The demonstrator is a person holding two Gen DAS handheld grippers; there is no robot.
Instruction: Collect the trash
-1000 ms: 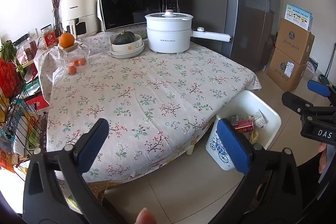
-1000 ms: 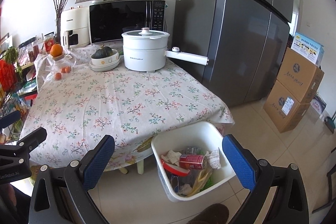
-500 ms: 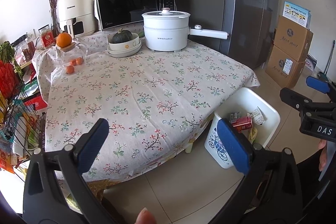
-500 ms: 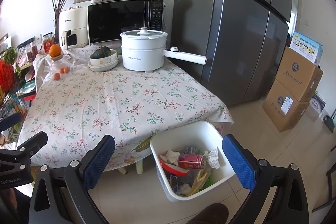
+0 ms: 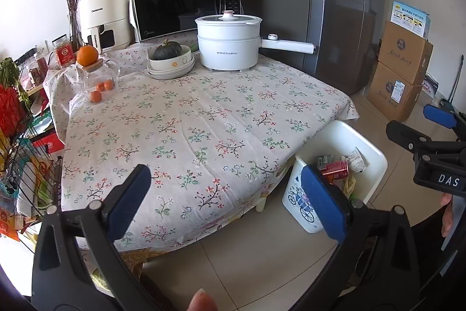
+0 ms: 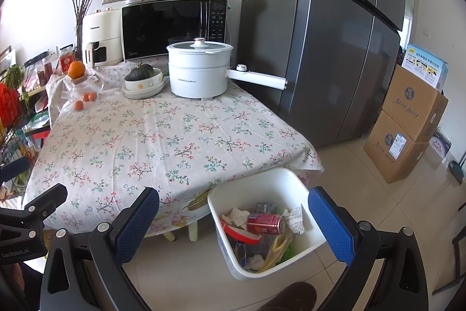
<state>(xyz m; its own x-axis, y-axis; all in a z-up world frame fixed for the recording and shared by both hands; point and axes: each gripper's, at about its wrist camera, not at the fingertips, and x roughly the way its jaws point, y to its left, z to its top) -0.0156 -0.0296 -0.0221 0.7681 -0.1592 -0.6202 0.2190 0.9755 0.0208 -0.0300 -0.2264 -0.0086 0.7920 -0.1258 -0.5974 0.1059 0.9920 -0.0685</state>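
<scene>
A white trash bin [image 6: 294, 185] [image 5: 370, 145] stands on the floor at the table's near right corner. Inside lie a red can [image 6: 265, 223] [image 5: 335, 167], crumpled paper, wrappers and a red-and-white piece. My right gripper [image 6: 233, 223] hangs open above and in front of the bin, with nothing between its blue pads. My left gripper [image 5: 225, 197] is open too, over the near edge of the flowered tablecloth [image 5: 189, 118], holding nothing. The right gripper [image 5: 431, 142] shows at the right edge of the left wrist view; the left gripper's arm [image 6: 32, 212] shows at the lower left of the right wrist view.
At the table's back stand a white electric pot [image 5: 228, 42] with a long handle, a bowl with a squash [image 5: 170, 57], a glass jar with oranges [image 5: 96, 77], a microwave and an air fryer. A grey fridge [image 6: 335, 34], cardboard boxes [image 6: 407, 121] and a wire rack [image 5: 20, 150] surround the table.
Both grippers have drawn back slightly from the table and stay open. The trash in the bin has not moved.
</scene>
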